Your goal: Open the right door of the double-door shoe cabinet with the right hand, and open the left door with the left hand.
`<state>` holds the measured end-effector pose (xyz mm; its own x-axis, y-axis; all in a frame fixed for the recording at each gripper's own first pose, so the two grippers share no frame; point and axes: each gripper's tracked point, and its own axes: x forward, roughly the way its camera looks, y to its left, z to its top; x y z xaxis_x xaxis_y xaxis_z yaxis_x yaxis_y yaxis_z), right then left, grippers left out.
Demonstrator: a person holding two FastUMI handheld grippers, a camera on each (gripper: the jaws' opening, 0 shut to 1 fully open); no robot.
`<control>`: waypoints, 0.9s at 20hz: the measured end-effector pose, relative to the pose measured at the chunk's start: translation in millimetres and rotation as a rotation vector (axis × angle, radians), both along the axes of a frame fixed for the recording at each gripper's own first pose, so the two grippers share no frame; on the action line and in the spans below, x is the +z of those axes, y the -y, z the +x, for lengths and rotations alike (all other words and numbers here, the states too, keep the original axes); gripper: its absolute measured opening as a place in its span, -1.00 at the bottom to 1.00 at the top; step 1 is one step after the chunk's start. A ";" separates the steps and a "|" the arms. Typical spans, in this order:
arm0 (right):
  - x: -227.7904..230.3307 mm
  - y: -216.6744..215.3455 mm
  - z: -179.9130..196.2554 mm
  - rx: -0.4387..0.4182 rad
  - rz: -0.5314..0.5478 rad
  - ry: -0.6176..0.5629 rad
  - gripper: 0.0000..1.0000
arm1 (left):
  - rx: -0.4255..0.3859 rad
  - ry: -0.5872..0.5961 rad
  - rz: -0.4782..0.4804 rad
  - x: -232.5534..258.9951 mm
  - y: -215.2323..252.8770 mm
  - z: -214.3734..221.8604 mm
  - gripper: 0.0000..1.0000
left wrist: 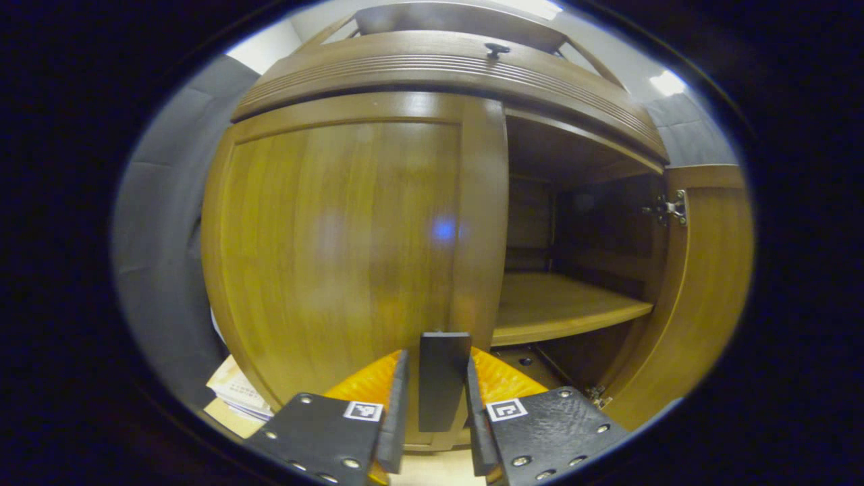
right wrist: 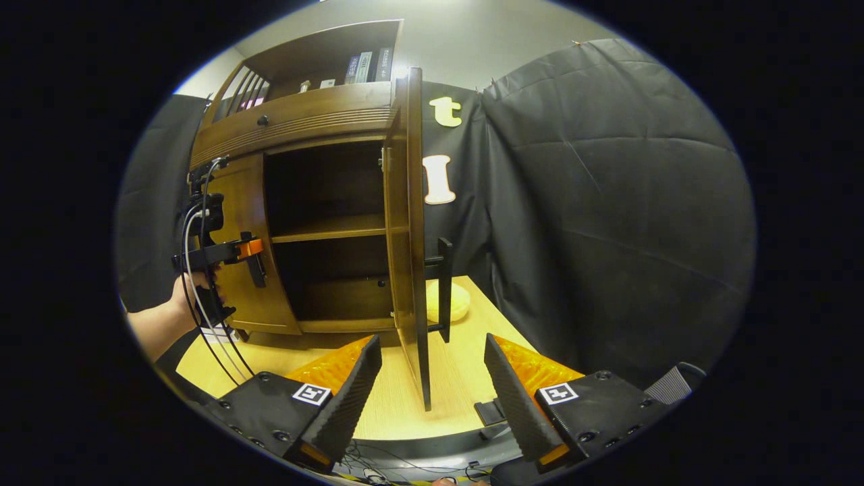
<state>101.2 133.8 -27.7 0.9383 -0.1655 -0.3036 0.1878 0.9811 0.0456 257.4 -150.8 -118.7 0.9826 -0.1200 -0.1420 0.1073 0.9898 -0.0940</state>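
left tongs (left wrist: 435, 412) clamp the left door's handle (left wrist: 442, 378); right tongs (right wrist: 432, 398) gape wide, holding nothing.

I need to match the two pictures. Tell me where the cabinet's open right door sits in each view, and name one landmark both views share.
Left gripper view: the right door stands swung open at the right edge, hinge showing near its top.
Right gripper view: the same door is seen edge-on at centre, its dark handle facing right.
Shared landmark: the inner shelf.
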 end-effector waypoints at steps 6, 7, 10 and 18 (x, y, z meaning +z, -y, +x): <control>6.4 -15.2 5.7 0.007 -0.017 0.010 0.86 | -0.011 0.006 0.054 -5.8 -2.1 1.0 -0.39; 6.3 -16.6 5.9 0.010 -0.018 0.011 0.86 | -0.005 0.003 0.050 -5.9 -2.5 2.7 -0.46; 8.7 -23.4 6.9 0.013 -0.021 0.023 0.86 | -0.018 0.002 0.027 -5.4 0.0 1.3 -0.57; 12.2 -41.0 6.4 0.022 -0.019 0.051 0.86 | -0.060 0.006 0.015 -5.3 -3.3 -15.6 -0.60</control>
